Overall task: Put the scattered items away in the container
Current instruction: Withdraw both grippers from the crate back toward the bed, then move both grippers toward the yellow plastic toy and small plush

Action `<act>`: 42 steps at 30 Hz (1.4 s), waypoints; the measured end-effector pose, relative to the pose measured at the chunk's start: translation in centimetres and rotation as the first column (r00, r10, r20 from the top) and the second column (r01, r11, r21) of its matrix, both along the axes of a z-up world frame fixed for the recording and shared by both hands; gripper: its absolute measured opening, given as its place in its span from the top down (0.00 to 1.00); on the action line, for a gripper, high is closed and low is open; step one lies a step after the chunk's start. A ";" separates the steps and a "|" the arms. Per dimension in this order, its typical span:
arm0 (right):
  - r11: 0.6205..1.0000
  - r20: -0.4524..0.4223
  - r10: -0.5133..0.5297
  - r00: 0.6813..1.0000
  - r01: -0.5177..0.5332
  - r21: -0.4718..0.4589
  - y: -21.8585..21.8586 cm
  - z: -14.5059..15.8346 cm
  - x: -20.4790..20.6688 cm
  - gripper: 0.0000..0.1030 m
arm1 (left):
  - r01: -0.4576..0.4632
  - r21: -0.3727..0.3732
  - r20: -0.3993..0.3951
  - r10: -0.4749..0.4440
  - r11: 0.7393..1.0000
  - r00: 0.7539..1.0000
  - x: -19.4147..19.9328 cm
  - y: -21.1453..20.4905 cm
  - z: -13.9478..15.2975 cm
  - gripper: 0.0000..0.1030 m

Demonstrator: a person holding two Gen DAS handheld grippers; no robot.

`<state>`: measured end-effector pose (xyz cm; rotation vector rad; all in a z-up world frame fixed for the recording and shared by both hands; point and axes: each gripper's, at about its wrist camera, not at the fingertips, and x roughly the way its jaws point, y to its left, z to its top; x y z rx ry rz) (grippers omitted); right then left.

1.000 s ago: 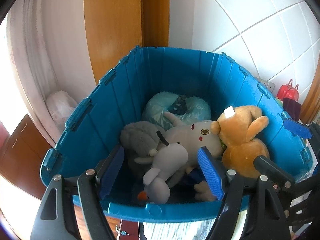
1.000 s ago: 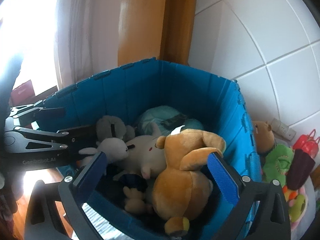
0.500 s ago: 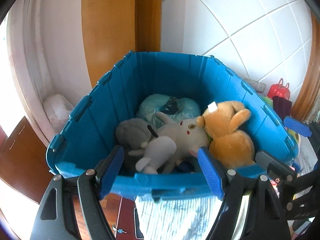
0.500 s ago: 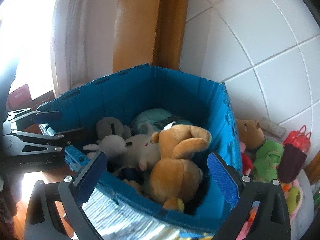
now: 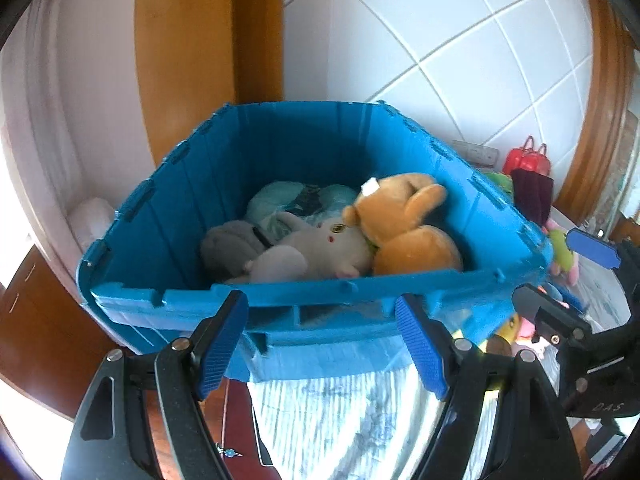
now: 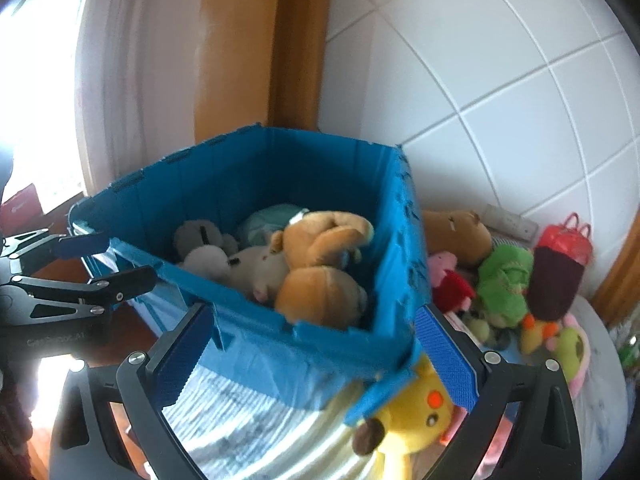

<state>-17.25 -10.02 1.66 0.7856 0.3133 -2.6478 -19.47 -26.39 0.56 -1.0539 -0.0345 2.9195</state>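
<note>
A blue plastic crate [image 5: 160, 216] [image 6: 320, 344] stands on the striped bed and holds an orange plush [image 5: 404, 224] [image 6: 320, 264], a grey plush [image 5: 320, 252], a dark grey one [image 5: 228, 244] and a teal bundle [image 5: 288, 200]. My left gripper [image 5: 320, 352] is open and empty in front of the crate's near wall. My right gripper [image 6: 316, 356] is open and empty, before the crate's corner. A yellow Pikachu plush [image 6: 416, 408] lies under that corner. Loose plush toys lie right of the crate: brown [image 6: 456, 236], green [image 6: 504, 284], red [image 6: 452, 292].
A striped bedsheet [image 5: 340, 420] lies below the crate. A white tiled wall [image 6: 500, 100] and wooden door frame [image 5: 208, 48] stand behind. A red bag [image 6: 564, 240] and dark maroon item [image 6: 556, 284] sit at the right. The left gripper shows at left in the right wrist view [image 6: 60, 280].
Both grippers have drawn back and lowered from above the crate to outside its near wall. The loose toys right of the crate and the Pikachu have come into view.
</note>
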 end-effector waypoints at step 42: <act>0.986 0.117 -0.149 0.982 0.157 -0.060 29.9 -4.6 8.1 0.01 | 0.147 -0.042 0.136 -0.140 0.988 0.981 8.1 29.2 -4.9 0.26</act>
